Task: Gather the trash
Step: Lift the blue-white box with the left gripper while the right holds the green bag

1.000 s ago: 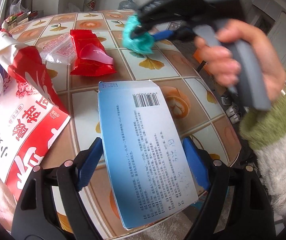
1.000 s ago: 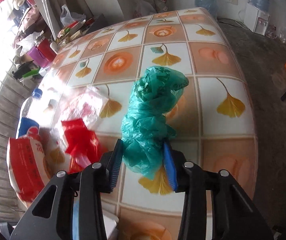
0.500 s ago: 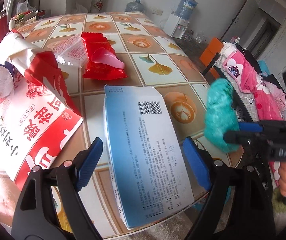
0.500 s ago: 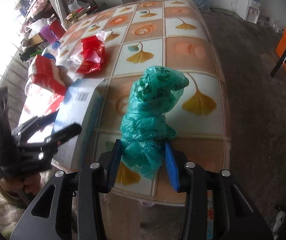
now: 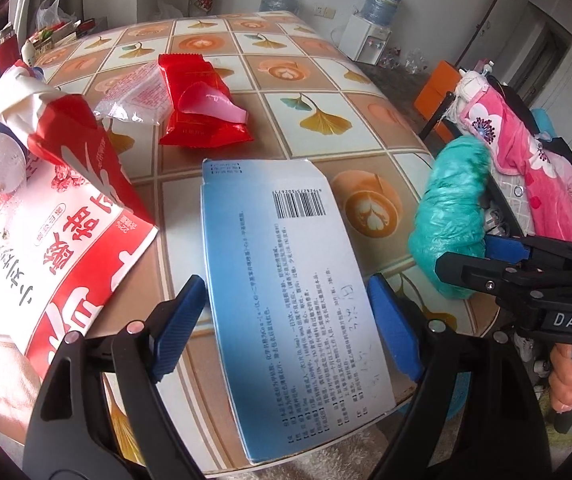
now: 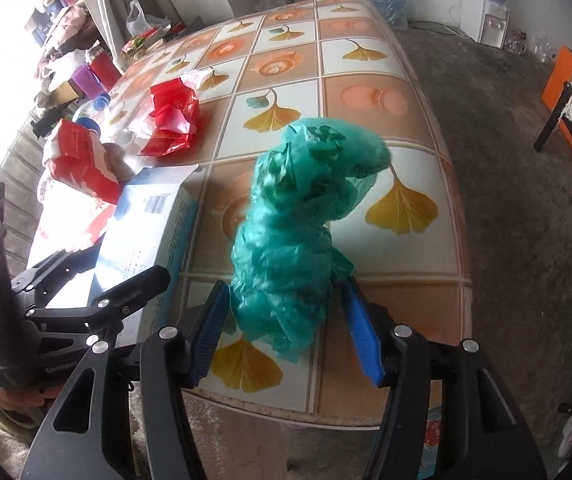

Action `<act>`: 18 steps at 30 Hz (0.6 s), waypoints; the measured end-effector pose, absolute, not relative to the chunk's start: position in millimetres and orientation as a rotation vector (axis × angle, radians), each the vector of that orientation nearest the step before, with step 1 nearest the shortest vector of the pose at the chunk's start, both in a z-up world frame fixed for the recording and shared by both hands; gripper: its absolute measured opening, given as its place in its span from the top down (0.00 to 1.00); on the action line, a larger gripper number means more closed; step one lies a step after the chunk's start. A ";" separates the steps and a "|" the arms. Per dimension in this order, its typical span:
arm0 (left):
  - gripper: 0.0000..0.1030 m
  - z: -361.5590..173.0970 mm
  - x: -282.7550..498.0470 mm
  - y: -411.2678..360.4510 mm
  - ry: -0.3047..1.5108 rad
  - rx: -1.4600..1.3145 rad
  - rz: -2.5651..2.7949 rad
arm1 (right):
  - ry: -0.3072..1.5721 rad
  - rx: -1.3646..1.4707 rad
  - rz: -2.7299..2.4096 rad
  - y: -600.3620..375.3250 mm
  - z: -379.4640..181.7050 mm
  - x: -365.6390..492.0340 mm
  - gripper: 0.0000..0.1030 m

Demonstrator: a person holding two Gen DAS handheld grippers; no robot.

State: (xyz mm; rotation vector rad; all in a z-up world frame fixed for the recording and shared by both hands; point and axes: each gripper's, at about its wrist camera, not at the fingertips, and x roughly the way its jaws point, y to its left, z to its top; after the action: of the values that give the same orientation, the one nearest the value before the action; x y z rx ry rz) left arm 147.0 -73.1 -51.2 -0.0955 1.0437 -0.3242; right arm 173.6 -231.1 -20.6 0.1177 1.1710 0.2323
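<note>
A: What writing can you read?

B: The flat pale-blue cardboard box (image 5: 290,280) carries a barcode and rows of small print too fine to read, plus some handwriting I cannot make out. The big red-and-white plastic bag (image 5: 58,232) on the left shows large red Chinese characters. The right gripper (image 6: 286,328) has "DAS" on its body, seen from the left wrist camera.

A: And the jaws?

B: The left gripper (image 5: 286,328) stands wide, its blue pads (image 5: 178,320) at either edge of the box; the box seems held, though I cannot see the contact clearly. The right gripper's jaws have just been opening, and the crumpled teal plastic bag (image 6: 298,232) sits between them with a gap at the right pad (image 6: 362,332), so the pads no longer squeeze it.

A: Where is the trash?

B: The teal bag is at the near right edge of the table with the tiled ginkgo-leaf cloth (image 5: 318,116). A red foil wrapper (image 5: 202,100) and a clear printed wrapper (image 5: 134,92) lie farther back.

A: What changed?

B: A second ago the right gripper held the teal bag over the middle of the table, pads tight; it has swung to the edge. The box has barely shifted.
</note>
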 end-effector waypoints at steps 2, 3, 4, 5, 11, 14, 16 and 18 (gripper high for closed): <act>0.24 -51.7 147.0 -73.8 1.041 -0.088 -0.325 | 1.167 0.107 0.231 -229.3 -21.5 173.5 0.45; 0.25 -51.8 147.1 -73.9 1.040 -0.087 -0.326 | 1.165 0.109 0.229 -229.3 -21.8 173.2 0.45; 0.25 -51.8 147.1 -74.2 1.039 -0.088 -0.324 | 1.164 0.110 0.227 -229.3 -22.6 173.5 0.50; 0.26 -51.7 147.0 -74.3 1.037 -0.088 -0.324 | 1.165 0.111 0.228 -229.5 -23.0 173.1 0.53; 0.28 -50.2 146.1 -73.0 1.028 -0.093 -0.321 | 1.159 0.106 0.232 -230.1 -21.7 169.9 0.60; 0.28 -49.2 144.3 -73.0 1.027 -0.095 -0.324 | 1.152 0.089 0.234 -228.7 -18.9 167.0 0.62; 0.28 -47.5 141.7 -72.5 1.023 -0.099 -0.330 | 1.146 0.074 0.233 -227.1 -16.5 164.2 0.62; 0.28 -44.9 138.7 -72.3 1.014 -0.100 -0.336 | 1.142 0.059 0.235 -225.0 -14.0 160.8 0.63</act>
State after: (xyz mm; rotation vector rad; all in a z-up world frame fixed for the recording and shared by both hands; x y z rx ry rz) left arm 138.7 -72.3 -44.9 -0.0999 1.0144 -0.3356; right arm 160.8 -225.0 -14.0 0.0594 1.1419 0.2348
